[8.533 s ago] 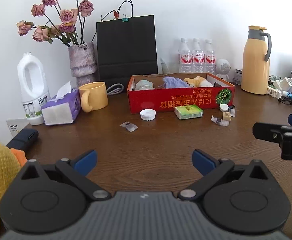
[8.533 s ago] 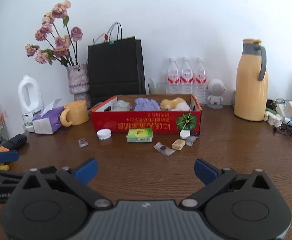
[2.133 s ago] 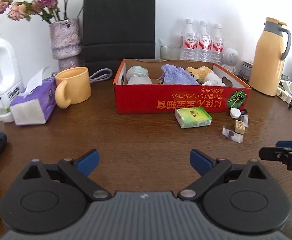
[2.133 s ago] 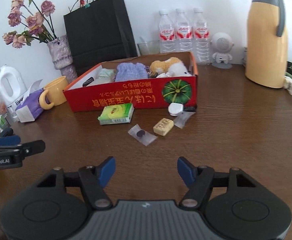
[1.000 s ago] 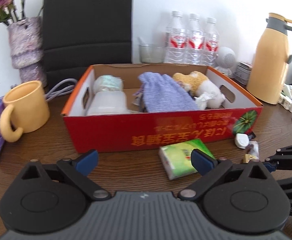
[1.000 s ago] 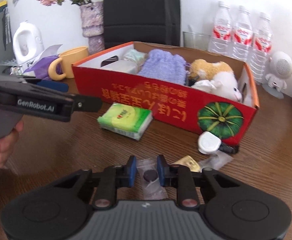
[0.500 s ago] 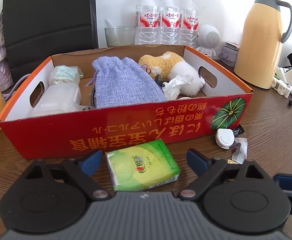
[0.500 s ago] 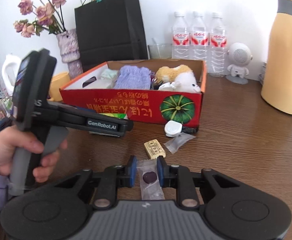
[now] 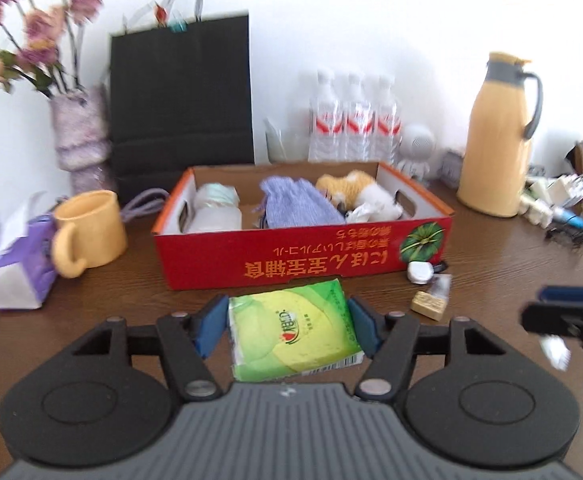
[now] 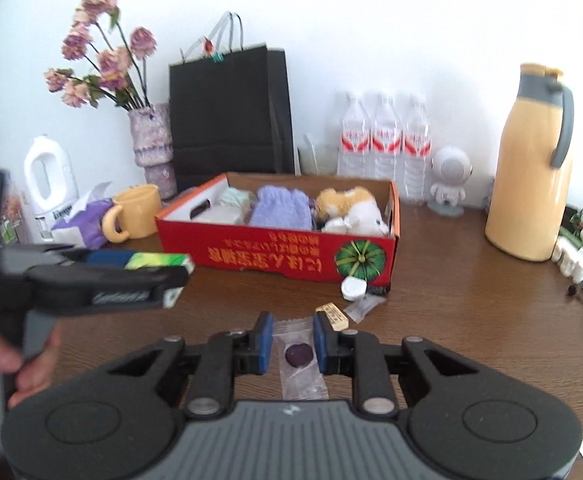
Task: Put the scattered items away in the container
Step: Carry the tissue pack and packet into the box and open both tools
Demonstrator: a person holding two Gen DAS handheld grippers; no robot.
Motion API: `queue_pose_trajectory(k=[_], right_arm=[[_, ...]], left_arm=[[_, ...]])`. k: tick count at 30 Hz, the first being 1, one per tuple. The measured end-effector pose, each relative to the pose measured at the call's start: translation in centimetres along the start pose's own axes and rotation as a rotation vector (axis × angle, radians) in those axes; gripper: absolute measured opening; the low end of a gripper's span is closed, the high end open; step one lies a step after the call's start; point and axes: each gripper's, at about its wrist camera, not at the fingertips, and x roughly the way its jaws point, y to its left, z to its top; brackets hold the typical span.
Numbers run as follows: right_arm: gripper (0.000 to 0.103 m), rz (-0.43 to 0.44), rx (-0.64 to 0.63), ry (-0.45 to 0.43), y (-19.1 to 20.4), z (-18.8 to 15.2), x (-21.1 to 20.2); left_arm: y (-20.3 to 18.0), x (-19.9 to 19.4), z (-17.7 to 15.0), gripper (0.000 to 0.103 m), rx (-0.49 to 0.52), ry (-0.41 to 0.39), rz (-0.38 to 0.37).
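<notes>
Green tissue pack (image 9: 291,330) clamped between left gripper (image 9: 287,322) pads, jaws just closed on it; near end hidden under housing, long axis toward red box (image 9: 303,264). Right gripper (image 10: 290,342) pinches clear candy sachet (image 10: 297,356), lengthwise, tail hidden.

Red box (image 9: 275,258) with pumpkin motif; green-yellow tissue pack (image 9: 291,330); lilac pouch (image 9: 297,208); yellow mug (image 9: 91,232); dark wood-grain table (image 10: 471,300).
</notes>
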Motion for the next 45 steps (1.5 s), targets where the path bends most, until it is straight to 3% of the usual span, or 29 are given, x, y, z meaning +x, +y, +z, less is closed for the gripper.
queue_pose_trajectory(k=[7,11,17,23,28,31,35,38,45], right_arm=[[0.02,0.014,0.027,-0.082,3.8,-2.5,-5.9],[0.02,0.002,0.054,-0.104,4.8,-4.4,-8.3],[0.02,-0.002,0.083,-0.122,5.2,-5.5,-10.2],[0.02,0.026,0.079,-0.125,4.7,-4.2,-8.9],[0.02,0.023,0.077,-0.126,3.2,-1.4,-5.7],[0.021,0.013,0.053,-0.131,1.9,1.4,-2.9],[0.021,0.041,0.067,-0.123,-0.8,6.0,2.3],[0.021,0.06,0.072,-0.092,-2.8,9.2,6.8],[0.021,0.009,0.057,0.038,-6.7,13.8,17.6]], left_arm=[[0.2,-9.6,-3.1,0.067,-0.064,-0.121,0.023],[0.9,-12.4,-4.9,0.067,-0.115,-0.119,0.024],[1.4,-13.2,-6.7,0.067,-0.119,-0.069,0.04],[1.6,-11.8,-5.3,0.067,-0.108,-0.068,0.037],[2.2,-8.6,-2.0,0.067,-0.103,-0.057,0.02],[2.7,-6.4,1.2,0.067,-0.065,-0.091,0.004],[3.8,-1.1,6.5,0.067,-0.047,-0.103,-0.002],[4.3,3.8,9.5,0.067,-0.043,-0.133,0.037],[5.1,16.7,14.0,0.068,-0.056,0.006,0.071]])
